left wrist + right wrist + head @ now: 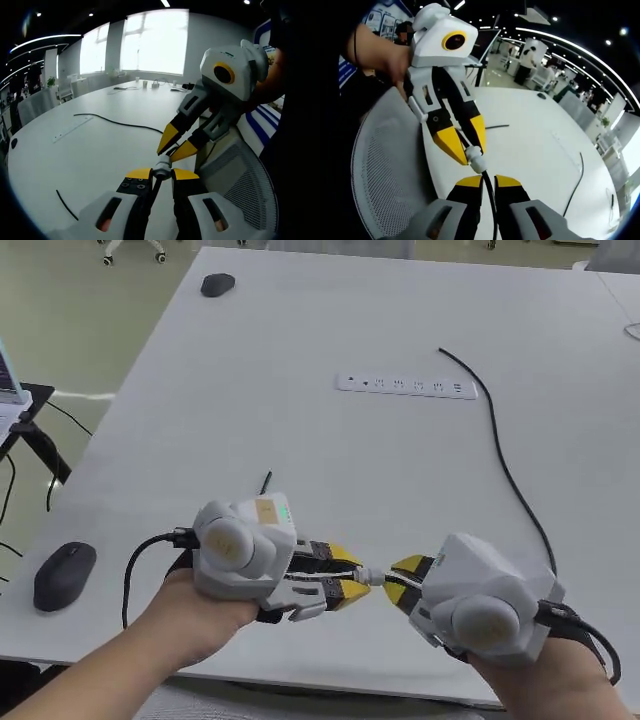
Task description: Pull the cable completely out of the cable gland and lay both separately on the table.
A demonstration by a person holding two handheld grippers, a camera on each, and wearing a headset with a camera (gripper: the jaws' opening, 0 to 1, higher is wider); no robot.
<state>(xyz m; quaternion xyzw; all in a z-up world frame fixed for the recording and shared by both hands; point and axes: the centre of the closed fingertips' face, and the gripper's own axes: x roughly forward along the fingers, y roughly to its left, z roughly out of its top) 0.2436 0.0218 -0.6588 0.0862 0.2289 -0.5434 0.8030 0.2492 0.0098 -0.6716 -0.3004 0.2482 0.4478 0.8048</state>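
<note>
— What have the tongs got?

— The left tongs (161, 174) are pinched narrow on the cable gland (475, 161), a small pale fitting caught between the yellow tips. The right tongs (489, 181) face them tip to tip. They are drawn in narrow on the cable (491, 202), a thin black one that runs from the gland back between the two jaws.

— Is the cable out yet?

— Not as far as I can see. It still meets the end of the gland with no gap between them. How much of it sits inside is hidden.

— And where is all this?

— In the air, just over the near edge of the table (300, 440), between the person's two hands. Neither piece lies on the table.

— So what is left?

— By my reading, nearly everything: the pull apart, then both pieces set down separately. There is bare table just ahead. The power strip (405, 385) and a long black cord (500, 455) lie further off.
</note>
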